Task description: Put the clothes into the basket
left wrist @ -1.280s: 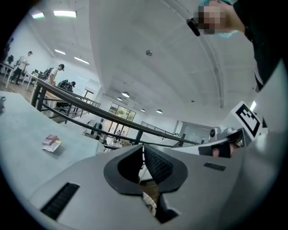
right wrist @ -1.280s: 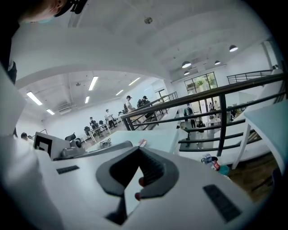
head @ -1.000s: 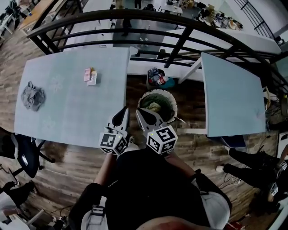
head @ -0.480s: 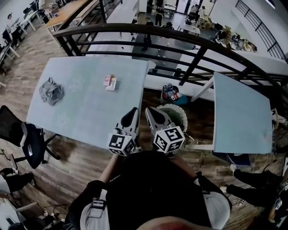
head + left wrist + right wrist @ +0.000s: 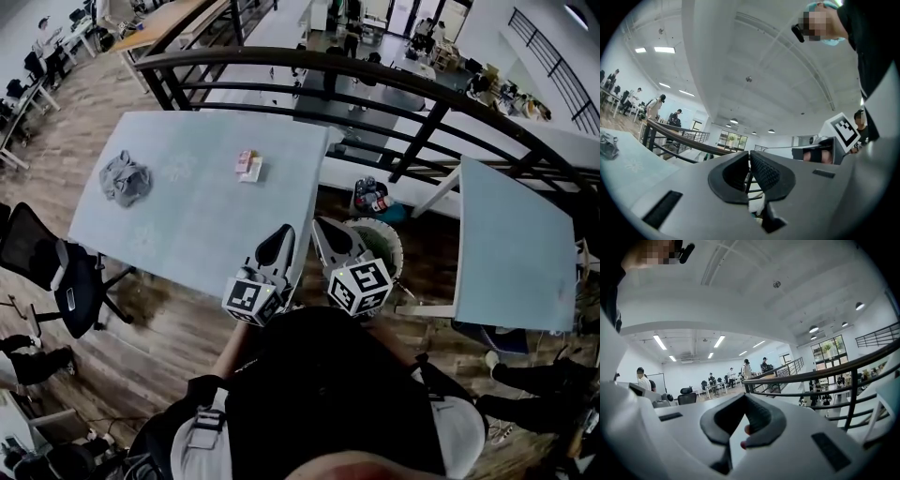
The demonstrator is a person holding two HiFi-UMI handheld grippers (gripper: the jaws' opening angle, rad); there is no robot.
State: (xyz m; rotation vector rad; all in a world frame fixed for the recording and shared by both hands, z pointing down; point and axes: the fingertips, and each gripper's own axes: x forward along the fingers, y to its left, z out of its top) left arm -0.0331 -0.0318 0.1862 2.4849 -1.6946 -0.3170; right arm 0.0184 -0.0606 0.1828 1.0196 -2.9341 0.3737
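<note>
A crumpled grey garment lies at the far left end of the pale blue table; it also shows small at the left edge as the garment in the left gripper view. The round basket stands on the floor between the two tables, partly hidden behind my right gripper. My left gripper hangs over the table's near right edge. Both grippers are held close to the body, side by side, shut and with nothing in them. The jaws meet in the left gripper view and the right gripper view.
A small pink and white packet lies on the table. A bin of bottles stands beyond the basket. A second pale table is at the right, a dark railing runs behind, and an office chair sits at the left.
Both grippers have risen a little, still shut. The view has swung left, so the table and garment sit further right and the basket is more hidden behind the right gripper.
</note>
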